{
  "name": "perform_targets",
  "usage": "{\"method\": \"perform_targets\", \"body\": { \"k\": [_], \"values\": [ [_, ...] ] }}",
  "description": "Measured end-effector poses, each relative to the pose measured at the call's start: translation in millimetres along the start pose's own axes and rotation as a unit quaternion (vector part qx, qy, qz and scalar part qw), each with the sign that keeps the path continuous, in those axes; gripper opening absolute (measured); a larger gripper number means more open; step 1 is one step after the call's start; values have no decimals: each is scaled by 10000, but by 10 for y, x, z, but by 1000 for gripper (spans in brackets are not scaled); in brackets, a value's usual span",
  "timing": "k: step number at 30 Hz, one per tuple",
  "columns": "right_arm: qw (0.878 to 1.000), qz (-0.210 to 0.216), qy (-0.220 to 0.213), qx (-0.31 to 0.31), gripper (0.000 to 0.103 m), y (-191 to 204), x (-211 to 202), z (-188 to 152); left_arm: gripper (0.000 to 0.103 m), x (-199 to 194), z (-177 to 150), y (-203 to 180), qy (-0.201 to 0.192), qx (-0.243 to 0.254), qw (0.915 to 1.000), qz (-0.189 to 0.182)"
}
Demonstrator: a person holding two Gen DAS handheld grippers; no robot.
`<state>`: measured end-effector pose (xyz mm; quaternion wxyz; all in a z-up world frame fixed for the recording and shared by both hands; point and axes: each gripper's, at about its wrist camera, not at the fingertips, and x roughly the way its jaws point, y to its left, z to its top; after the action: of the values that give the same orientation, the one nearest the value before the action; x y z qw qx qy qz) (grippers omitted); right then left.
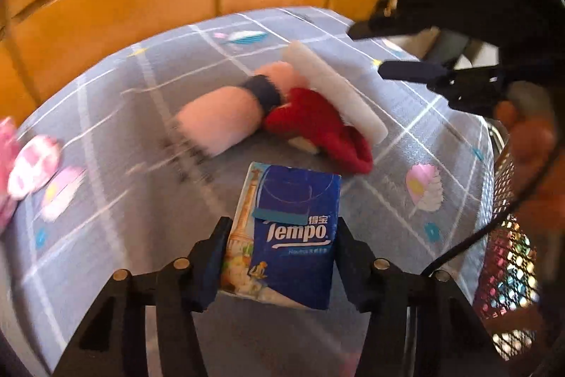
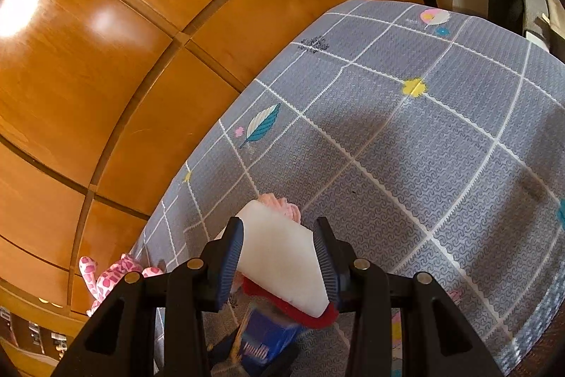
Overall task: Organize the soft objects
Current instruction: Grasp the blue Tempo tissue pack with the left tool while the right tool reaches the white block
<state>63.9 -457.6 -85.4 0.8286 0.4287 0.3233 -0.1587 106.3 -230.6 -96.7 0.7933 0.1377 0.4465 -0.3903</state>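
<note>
**Tissue pack clamped on the left, right side spread over a white pad**

Tissue pack (image 1: 289, 235), blue, marked Tempo, pinched at both long edges by the left hand-held gripper (image 1: 280, 257) and lifted clear of the desk (image 1: 141, 200) with its grey checked cloth. Seen again, blurred, at the bottom of the right wrist view (image 2: 261, 338).

Further back on the cloth, clumped together: a pink fluffy roll (image 1: 226, 119) with a dark band, a red knitted piece (image 1: 317, 126), and a white pad (image 1: 335, 90) leaning across the red piece. Off at the left edge, a pink spotted plush toy (image 1: 28, 165), well apart from the clump.

Right hand-held gripper (image 1: 367, 48) hovering above the white pad, fingers spread. From its own camera (image 2: 279, 257), the pad (image 2: 282, 257) sitting between the ribbed pads (image 2: 231, 257); probably not pressed on either side, though the angle makes contact hard to judge. Red knit (image 2: 300, 310) and pink fluff (image 2: 282, 205) peeking out around the pad.

At the right rim of the left view, a mesh basket (image 1: 501, 271). Behind the desk, wooden panelling (image 2: 106, 59).
</note>
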Motion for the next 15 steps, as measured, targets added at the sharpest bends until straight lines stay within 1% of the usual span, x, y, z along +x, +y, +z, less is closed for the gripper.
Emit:
{"method": "perform_targets", "body": {
  "k": [1,3,5,6,7,9,10,12,13,15],
  "values": [
    [10000,2,23,-6,41,1,6,-4,56,-76,-66,50,-54,-103,9999,63],
    [10000,4,67,-33,41,9,16,-13,56,-247,-238,176,-177,-349,9986,354],
    [9999,-2,128,-93,41,35,38,-24,56,-397,-421,328,-304,-658,9954,632],
    [9997,-8,178,-136,44,52,56,-32,56,-457,-511,420,-320,-848,9930,756],
    [9995,-8,239,-184,49,72,78,-42,56,-499,-598,508,-305,-1026,9904,872],
    [9990,-46,327,-306,50,119,112,-69,56,-528,-752,632,-230,-1221,9871,1013],
    [9988,-94,339,-355,50,135,119,-79,56,-514,-820,696,-131,-1324,9851,1087],
    [9981,-274,313,-459,52,166,124,-93,56,-561,-899,737,-266,-1315,9854,1048],
    [9974,-349,326,-542,52,188,134,-98,56,-562,-920,737,-255,-1292,9857,1050],
    [9956,-441,431,-707,52,233,182,-102,56,-574,-960,727,-329,-1224,9862,1066]
  ]
}}
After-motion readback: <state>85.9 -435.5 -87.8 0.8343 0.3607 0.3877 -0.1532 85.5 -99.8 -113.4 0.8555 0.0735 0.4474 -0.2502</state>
